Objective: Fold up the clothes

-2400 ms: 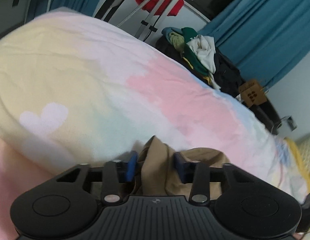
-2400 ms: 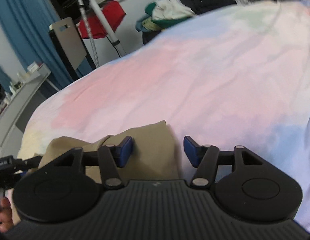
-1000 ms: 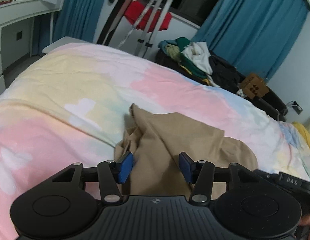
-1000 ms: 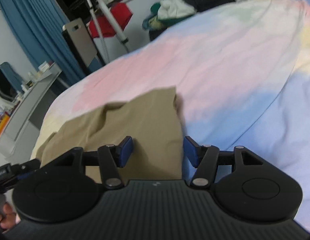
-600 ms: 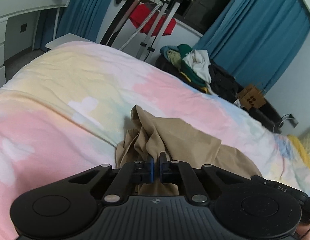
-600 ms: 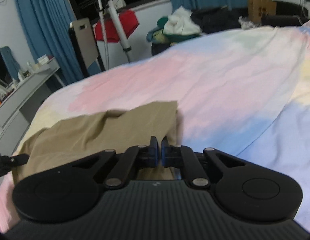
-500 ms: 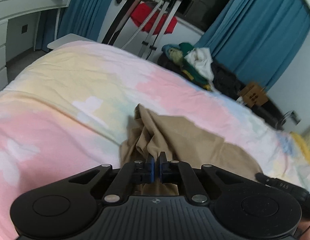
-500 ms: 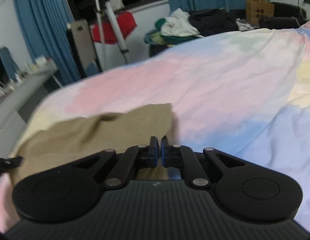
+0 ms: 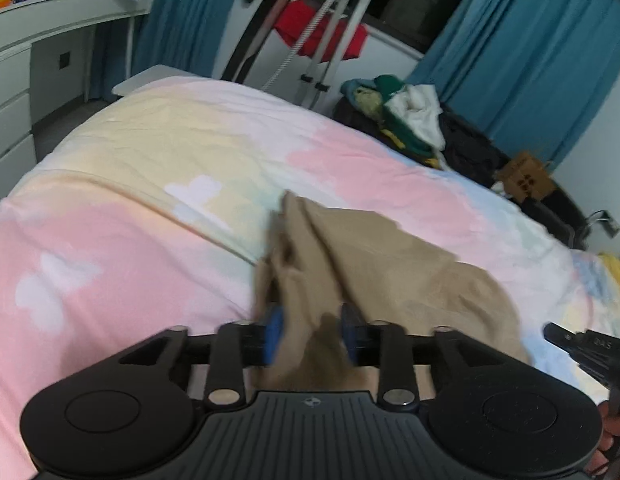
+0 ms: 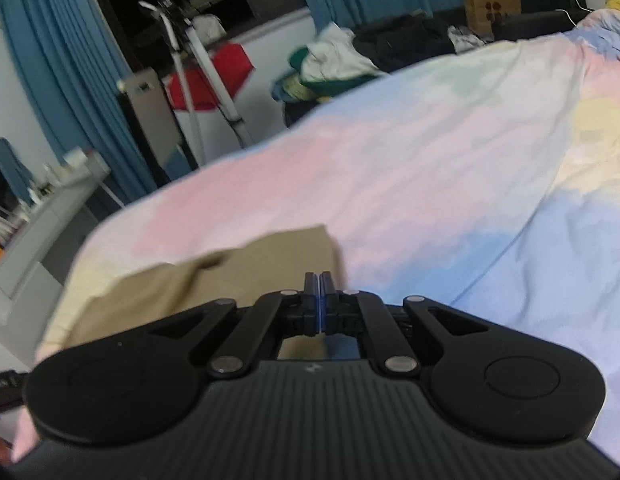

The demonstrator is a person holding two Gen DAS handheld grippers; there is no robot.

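A tan garment (image 9: 390, 268) lies crumpled on the pastel bedspread (image 9: 129, 208). In the left wrist view my left gripper (image 9: 312, 334) has its blue pads apart and its jaws are opening. A bunched fold of the garment sits loosely between them. In the right wrist view my right gripper (image 10: 320, 284) is shut, its pads meeting over the near right edge of the tan garment (image 10: 213, 280), which it seems to pinch. The right gripper's black body (image 9: 582, 348) shows at the lower right of the left wrist view.
The bedspread (image 10: 450, 168) stretches far to the right. Beyond the bed are a heap of clothes (image 9: 406, 112), a drying rack with a red garment (image 9: 322, 36), blue curtains (image 9: 522, 60), a paper bag (image 10: 492, 4) and a white desk (image 9: 37, 40) on the left.
Both grippers shut on the garment about half a second ago. Since then the left jaws have spread apart again, while the right stays shut and has lifted slightly.
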